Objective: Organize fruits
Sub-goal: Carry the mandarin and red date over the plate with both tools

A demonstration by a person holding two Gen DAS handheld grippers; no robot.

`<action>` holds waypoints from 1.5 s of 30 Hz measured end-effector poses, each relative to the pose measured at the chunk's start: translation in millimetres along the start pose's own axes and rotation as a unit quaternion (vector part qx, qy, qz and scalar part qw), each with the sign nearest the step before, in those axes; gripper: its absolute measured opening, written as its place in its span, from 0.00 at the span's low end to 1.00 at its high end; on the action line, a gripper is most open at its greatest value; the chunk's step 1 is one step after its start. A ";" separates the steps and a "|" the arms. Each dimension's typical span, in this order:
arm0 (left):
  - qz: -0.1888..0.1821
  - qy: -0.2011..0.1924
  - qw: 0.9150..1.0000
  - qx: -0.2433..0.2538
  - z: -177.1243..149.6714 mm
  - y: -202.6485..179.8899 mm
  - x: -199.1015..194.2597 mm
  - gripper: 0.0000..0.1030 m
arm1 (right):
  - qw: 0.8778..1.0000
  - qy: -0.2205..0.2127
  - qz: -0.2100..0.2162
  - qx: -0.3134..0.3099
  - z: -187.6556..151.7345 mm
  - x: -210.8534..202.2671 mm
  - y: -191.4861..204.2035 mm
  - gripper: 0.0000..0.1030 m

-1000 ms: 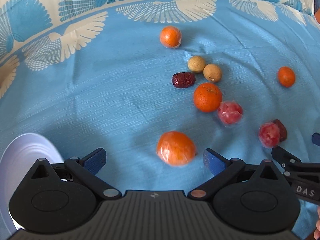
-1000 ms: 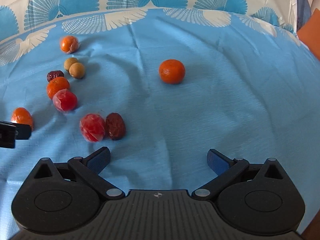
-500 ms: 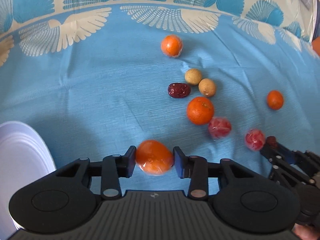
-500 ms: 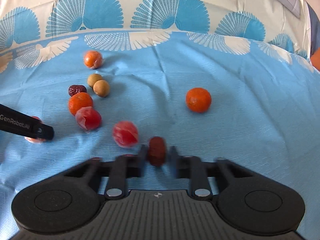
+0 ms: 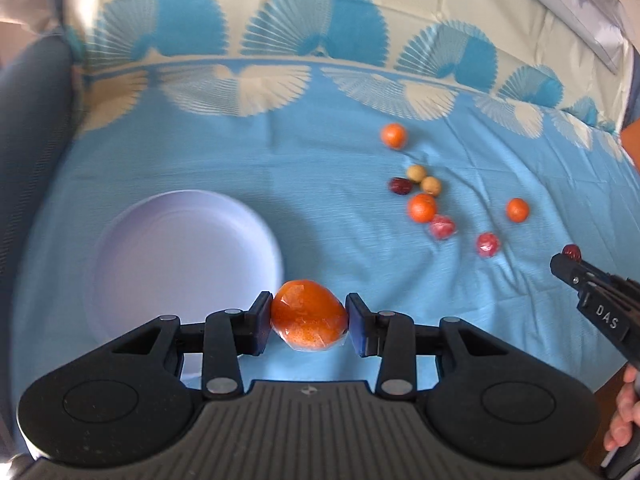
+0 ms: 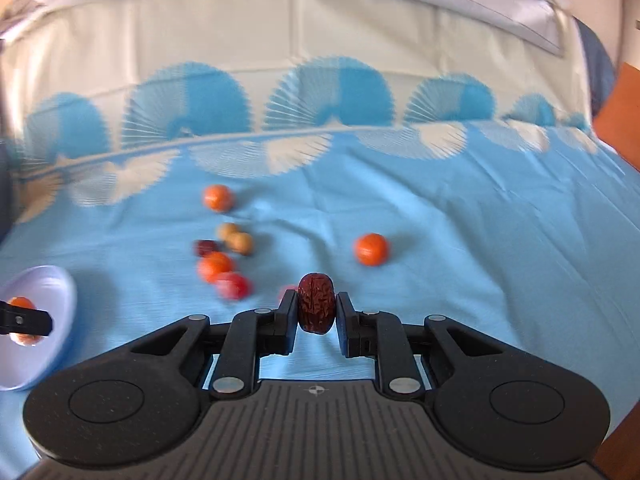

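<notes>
My left gripper (image 5: pixel 309 326) is shut on a wrapped orange (image 5: pixel 308 320) and holds it above the cloth, at the right rim of a white plate (image 5: pixel 180 264). My right gripper (image 6: pixel 315 312) is shut on a dark red date (image 6: pixel 316 304), lifted off the cloth; it shows at the right edge of the left wrist view (image 5: pixel 570 258). Several fruits lie on the blue cloth: oranges (image 5: pixel 421 208), two longans (image 5: pixel 431 185), another date (image 5: pixel 400 186) and wrapped red fruits (image 5: pixel 442 227).
The blue patterned cloth (image 5: pixel 320 152) covers the table, with a cream border at the back. A lone orange (image 6: pixel 371 249) lies right of the cluster. The plate shows at the left edge of the right wrist view (image 6: pixel 48 320). An orange object (image 6: pixel 618 120) stands at far right.
Both grippers closed on their fruit and lifted. The left one carried the wrapped orange left toward the plate. The right one raised the date off the cloth.
</notes>
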State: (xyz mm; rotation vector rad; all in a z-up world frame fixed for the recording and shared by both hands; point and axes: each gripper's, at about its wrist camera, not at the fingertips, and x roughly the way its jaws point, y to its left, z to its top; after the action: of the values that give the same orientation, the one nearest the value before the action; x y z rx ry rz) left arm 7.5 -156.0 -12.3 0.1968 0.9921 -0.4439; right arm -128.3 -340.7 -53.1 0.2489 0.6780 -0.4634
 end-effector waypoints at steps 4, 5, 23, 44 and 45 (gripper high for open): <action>0.041 -0.014 0.999 -0.015 -26.3 39.8 -48.7 0.42 | 0.997 0.006 0.076 -0.033 3.1 -36.2 58.1 0.20; 0.047 -0.015 0.999 -0.022 -32.9 49.3 -58.7 0.42 | 0.995 0.008 0.090 -0.039 2.9 -42.6 69.8 0.20; 0.045 -0.032 0.992 -0.109 -77.7 155.1 -107.0 0.42 | 0.980 0.033 0.150 -0.126 -13.6 -100.4 212.8 0.20; 0.054 0.020 0.995 -0.076 -2.8 160.7 51.2 0.42 | 0.975 0.102 0.136 -0.147 -22.9 59.5 239.7 0.20; 0.055 0.023 0.995 -0.075 -0.9 160.6 56.7 0.42 | 0.974 0.106 0.137 -0.147 -24.0 64.2 239.7 0.20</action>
State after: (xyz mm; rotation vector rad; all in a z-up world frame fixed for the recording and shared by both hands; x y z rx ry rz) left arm 105.1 -27.5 -66.9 0.1251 1.0498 -0.2642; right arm 19.5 -144.6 -95.9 0.1087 0.8960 -0.0695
